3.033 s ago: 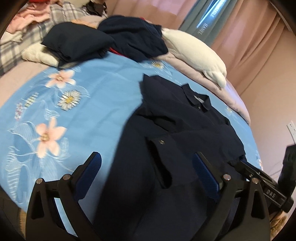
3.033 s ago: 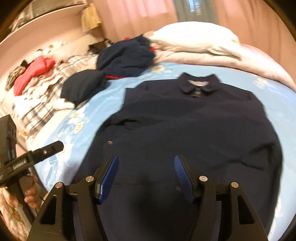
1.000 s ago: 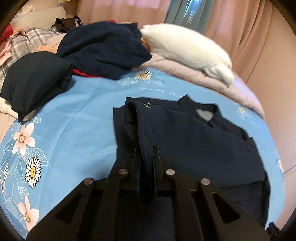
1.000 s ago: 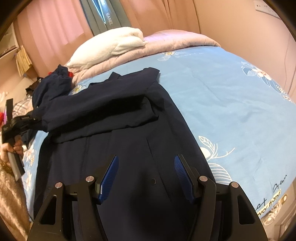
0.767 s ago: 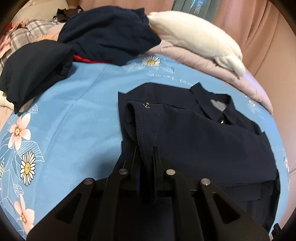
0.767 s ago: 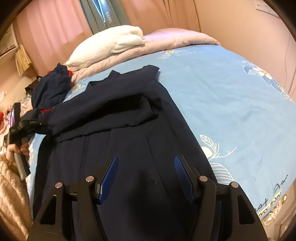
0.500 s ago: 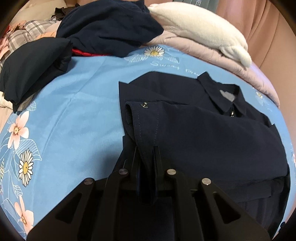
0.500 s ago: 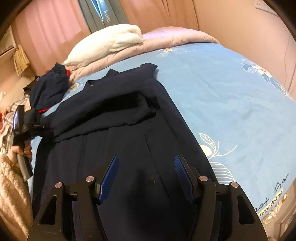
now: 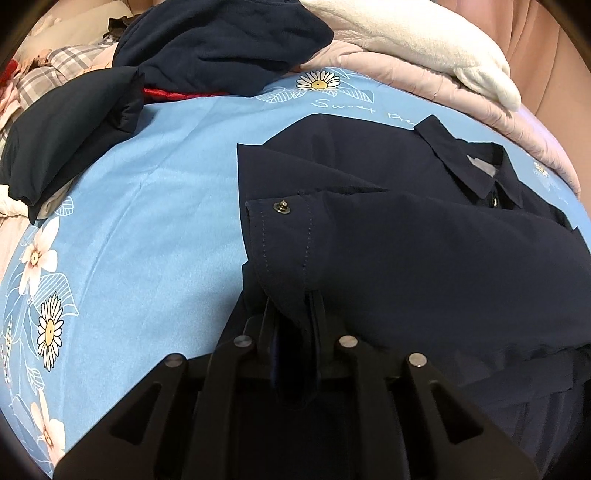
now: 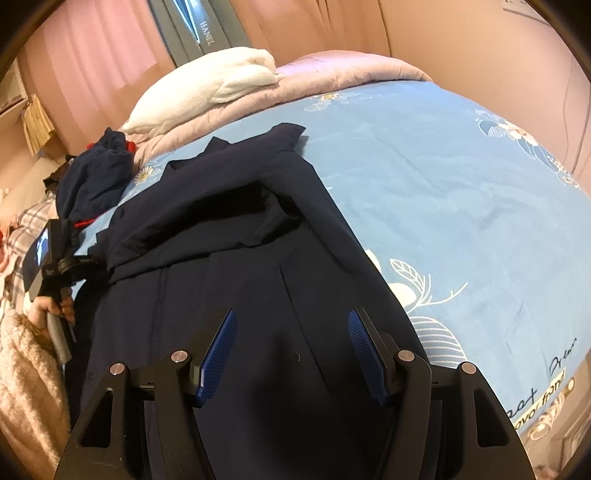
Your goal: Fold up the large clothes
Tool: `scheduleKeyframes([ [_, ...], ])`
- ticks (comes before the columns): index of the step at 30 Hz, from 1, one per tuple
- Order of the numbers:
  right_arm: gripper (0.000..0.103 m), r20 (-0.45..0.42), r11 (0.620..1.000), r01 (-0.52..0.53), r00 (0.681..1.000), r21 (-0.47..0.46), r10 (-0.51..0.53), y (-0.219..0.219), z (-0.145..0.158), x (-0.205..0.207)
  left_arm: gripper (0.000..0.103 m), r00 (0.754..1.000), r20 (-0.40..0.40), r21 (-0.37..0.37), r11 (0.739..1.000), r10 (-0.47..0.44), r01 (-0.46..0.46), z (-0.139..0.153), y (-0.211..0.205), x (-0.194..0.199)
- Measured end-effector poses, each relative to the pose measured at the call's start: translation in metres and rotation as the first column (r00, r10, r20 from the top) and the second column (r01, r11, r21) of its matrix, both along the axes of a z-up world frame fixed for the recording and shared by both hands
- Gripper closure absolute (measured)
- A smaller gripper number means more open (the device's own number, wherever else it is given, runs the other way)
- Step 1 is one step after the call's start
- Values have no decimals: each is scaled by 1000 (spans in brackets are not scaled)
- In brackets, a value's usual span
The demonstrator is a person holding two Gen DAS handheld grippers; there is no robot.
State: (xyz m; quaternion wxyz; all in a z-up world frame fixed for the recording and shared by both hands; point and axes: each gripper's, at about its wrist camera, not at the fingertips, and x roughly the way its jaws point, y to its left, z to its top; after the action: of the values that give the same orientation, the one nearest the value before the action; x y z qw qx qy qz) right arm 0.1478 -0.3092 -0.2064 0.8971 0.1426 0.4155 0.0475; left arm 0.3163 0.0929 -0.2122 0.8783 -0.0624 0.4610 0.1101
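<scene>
A bed under a blue floral sheet (image 10: 443,177) fills the room, pink curtains (image 10: 92,59) and a pink wall (image 10: 461,33) behind.

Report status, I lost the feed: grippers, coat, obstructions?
Left gripper opening, sleeve cuff between jaws. Right gripper open, empty, over navy coat. Nothing in the way.

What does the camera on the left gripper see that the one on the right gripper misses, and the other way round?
Only the left wrist view shows the sleeve cuff with its metal snap, between the opening jaws of the left gripper, and the coat's collar. Only the right wrist view shows the open right gripper, the hand holding the other tool, and the curtains. Both show the navy coat, blue floral sheet and white pillow.
</scene>
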Motion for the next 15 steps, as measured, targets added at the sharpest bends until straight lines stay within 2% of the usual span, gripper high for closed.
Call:
scheduleKeyframes([
  [6, 40, -3, 1000, -2, 1000, -5, 2, 0, 0, -2, 85, 1000, -17, 17, 1000, 4, -4, -2, -1, 3],
  [10, 40, 4, 1000, 2, 1000, -13, -1, -1, 1, -2, 83, 1000, -22, -6, 1000, 15, -15, -2, 2, 3],
  [13, 40, 3, 1000, 6, 1000, -13, -6, -2, 1, -3, 76, 1000, -8, -19, 1000, 17, -17, 1, 4, 1],
  [15, 40, 5, 1000, 6, 1000, -13, -6, -3, 1, -3, 58, 1000, -8, -21, 1000, 21, -21, 5, 6, -3],
])
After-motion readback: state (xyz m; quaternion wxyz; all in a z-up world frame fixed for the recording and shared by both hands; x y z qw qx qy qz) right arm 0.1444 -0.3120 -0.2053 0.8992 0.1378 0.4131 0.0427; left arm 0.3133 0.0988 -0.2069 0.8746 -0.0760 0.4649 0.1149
